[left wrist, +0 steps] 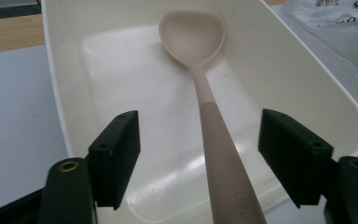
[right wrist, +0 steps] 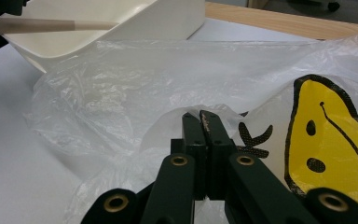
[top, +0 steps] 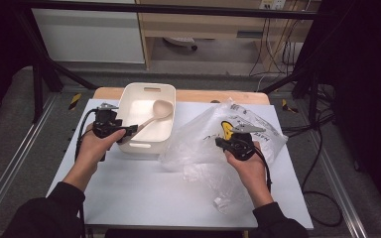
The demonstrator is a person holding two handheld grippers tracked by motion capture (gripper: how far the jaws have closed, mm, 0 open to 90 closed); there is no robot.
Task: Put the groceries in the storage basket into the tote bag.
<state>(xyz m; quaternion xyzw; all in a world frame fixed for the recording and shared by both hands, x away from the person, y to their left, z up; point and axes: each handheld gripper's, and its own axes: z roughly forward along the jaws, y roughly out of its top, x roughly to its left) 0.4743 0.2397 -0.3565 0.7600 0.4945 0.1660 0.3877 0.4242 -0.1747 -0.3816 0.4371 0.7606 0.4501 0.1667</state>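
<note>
Nearest to the person's side of the table (top: pixel 129 198), the white top is lying bare, with only the loose tail of the clear plastic bag (top: pixel 213 144) trailing toward the near right corner. A little farther in, on the right half, the right gripper (top: pixel 226 142) is pinching that bag: in the right gripper view its jaws are standing pressed together with a fold of film between them, beside the yellow printed face (right wrist: pixel 328 140) on the plastic. The bag is lying crumpled and flat, and I cannot tell whether anything is inside it.

On the left, the left gripper (top: pixel 133 130) is reaching over the near rim of the white tub (top: pixel 146 89), which is standing against the far edge of the table, left of centre. The beige spoon (left wrist: pixel 214 126) is resting inside the tub, its bowl toward the far wall and its handle leaning out over the near rim. In the left gripper view the jaws are standing fairly wide on either side of that handle, with the pads (left wrist: pixel 116 154) clear of it on both sides; nothing is being gripped yet.

By my reading the work is sitting early: the bag is being held ready, while the spoon is still waiting in the tub. Closing on the handle, lifting it out and carrying it to the bag all seem to be left.
</note>
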